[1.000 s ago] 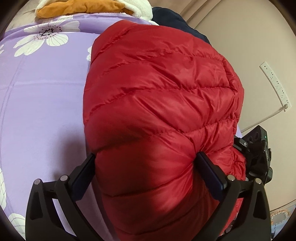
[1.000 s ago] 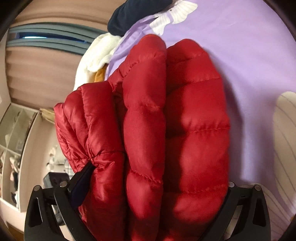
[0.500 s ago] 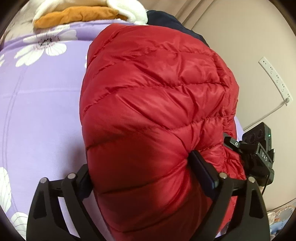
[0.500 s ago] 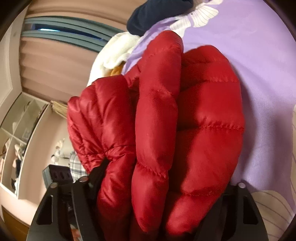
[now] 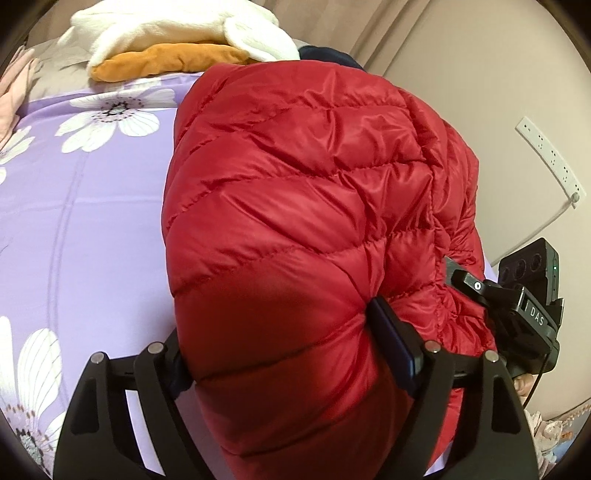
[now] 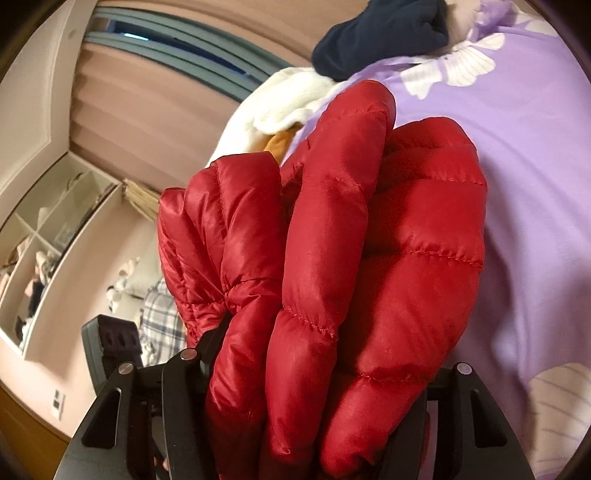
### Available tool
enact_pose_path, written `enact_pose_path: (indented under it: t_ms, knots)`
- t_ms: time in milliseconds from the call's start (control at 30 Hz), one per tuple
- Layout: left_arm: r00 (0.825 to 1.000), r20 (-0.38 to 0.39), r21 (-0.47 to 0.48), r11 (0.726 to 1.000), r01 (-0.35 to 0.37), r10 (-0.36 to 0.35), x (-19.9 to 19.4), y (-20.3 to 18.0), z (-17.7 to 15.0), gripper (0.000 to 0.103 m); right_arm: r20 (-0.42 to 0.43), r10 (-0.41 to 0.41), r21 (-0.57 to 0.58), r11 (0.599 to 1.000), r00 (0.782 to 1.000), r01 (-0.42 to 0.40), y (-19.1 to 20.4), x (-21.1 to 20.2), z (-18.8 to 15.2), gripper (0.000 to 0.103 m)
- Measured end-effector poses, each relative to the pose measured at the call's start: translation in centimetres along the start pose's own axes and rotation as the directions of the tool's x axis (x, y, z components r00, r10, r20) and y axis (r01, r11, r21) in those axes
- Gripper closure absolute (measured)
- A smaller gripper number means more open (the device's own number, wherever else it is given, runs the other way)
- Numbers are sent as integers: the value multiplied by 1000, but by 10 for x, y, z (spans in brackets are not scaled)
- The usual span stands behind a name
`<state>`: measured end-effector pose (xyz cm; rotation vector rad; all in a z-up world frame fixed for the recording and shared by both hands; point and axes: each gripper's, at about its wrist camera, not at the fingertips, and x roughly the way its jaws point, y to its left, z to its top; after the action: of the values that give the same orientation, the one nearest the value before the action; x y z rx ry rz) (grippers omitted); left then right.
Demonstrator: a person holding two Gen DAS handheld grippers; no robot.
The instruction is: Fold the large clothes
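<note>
1. Bunching up over the purple flowered bedspread [image 5: 74, 229], the red puffer jacket [image 5: 295, 221] is folded into a thick bundle whose long axis runs away from the left camera toward the pile of clothes at the bedspread's far end.
2. Its quilted seams cross that axis at a slant, and the near end of the bundle sits between the left gripper's fingers.
3. The left gripper [image 5: 291, 354] points steeply down at the bedspread; its jaws are closing, and the blue pad [image 5: 391, 347] on the right finger presses a dent into the jacket's padding.
4. The left finger's pad is hidden behind the bulging cloth, though the bundle fills the whole gap.
5. In the right wrist view the same jacket [image 6: 332, 277] shows as several stacked folds standing on edge, lengthwise along the fingers.
6. The right gripper [image 6: 317, 369] is rolled sideways, pointing only slightly down beside the bedspread [image 6: 535, 184]; its jaws are closing around the layered folds, which are squeezed between both fingers.
7. Beyond the jacket's far end on the bedspread lie a white fleece garment [image 5: 177, 26], an orange one [image 5: 166, 62] under it, and a navy one [image 6: 380, 33].
8. The right gripper's body [image 5: 528, 306] shows just beside the jacket's right edge.
</note>
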<state>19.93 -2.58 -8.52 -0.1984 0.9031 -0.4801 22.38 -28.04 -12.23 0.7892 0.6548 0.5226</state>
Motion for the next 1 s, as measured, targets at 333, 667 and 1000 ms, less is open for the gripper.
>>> enact_pose_path:
  t_ms: [333,667,1000]
  knots:
    - [999,45,-33,999,-22,24,-10,2,1,20,-35,25,-45,999,999,-27,17,17,5,44]
    - [997,68,-89,995,-42,48,-19,10,-4,20,-89,29,-76,996,996,-36,14,23,2,44]
    - [995,82,-160,986,-46,59,-21,17,-6,20,-150,24,-124,991,988,-42,19,32,10,44]
